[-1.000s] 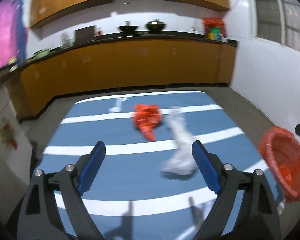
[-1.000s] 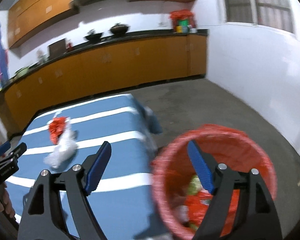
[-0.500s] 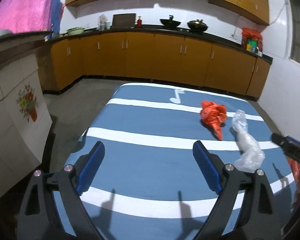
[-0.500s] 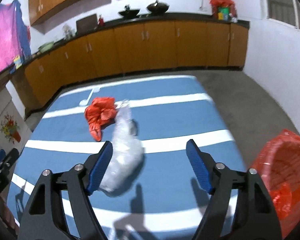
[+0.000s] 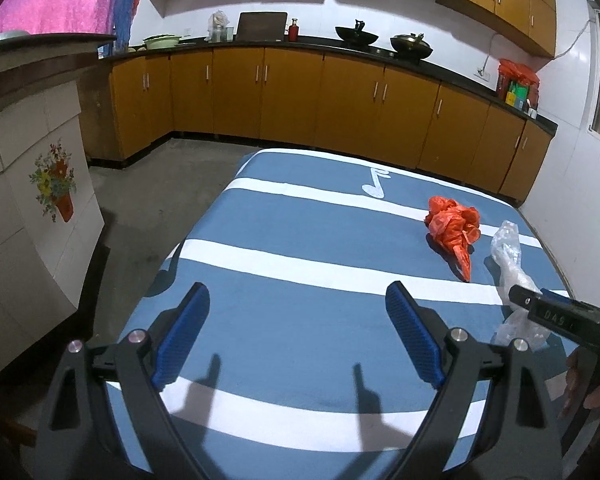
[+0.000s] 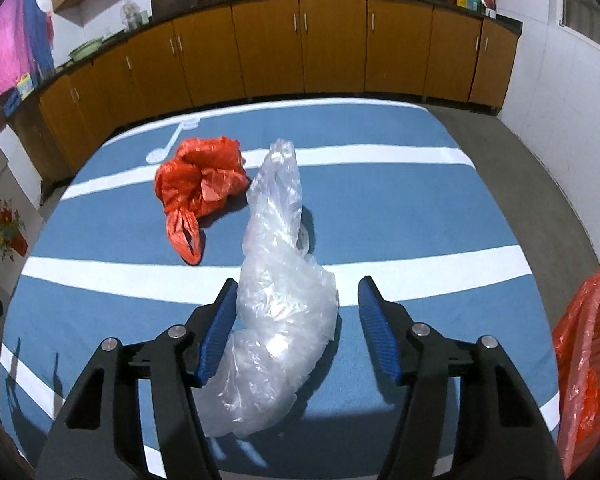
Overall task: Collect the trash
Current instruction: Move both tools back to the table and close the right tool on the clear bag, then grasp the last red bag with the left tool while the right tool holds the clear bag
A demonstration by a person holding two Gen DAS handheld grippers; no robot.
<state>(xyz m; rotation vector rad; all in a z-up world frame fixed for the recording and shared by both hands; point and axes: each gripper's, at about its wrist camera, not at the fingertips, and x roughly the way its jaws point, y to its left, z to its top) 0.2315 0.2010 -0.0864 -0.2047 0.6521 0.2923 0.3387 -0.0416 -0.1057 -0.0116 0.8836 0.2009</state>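
Trash lies toward one side of a blue cloth with white stripes (image 6: 400, 216): a crumpled clear plastic bag (image 6: 278, 300) and, just beside its narrow far end, a crumpled orange plastic bag (image 6: 198, 188). Whether the two bags touch cannot be told; the clear one overlaps the orange one's edge in the right wrist view.

The right gripper (image 6: 296, 328) hangs over the wide near part of the clear bag, and its jaws have just been closing with that bag between them. The left blue pad (image 6: 220, 328) lies against the plastic or just in front of it, while a strip of cloth shows between the bag and the right pad, so the bag is straddled, not pinched. The bag's near end passes under the gripper's black frame and is partly covered there.

The left gripper (image 5: 296, 336) stands with its jaws spread wide over bare cloth, nothing between them, well apart from both bags. In its view the right gripper's dark tip covers part of the clear bag, and fingers (image 5: 592, 392) of the person show at the right edge, mostly cut off.

A red-lined bin (image 6: 588, 360) shows only as a sliver at the right edge of the right wrist view; its contents cannot be seen.
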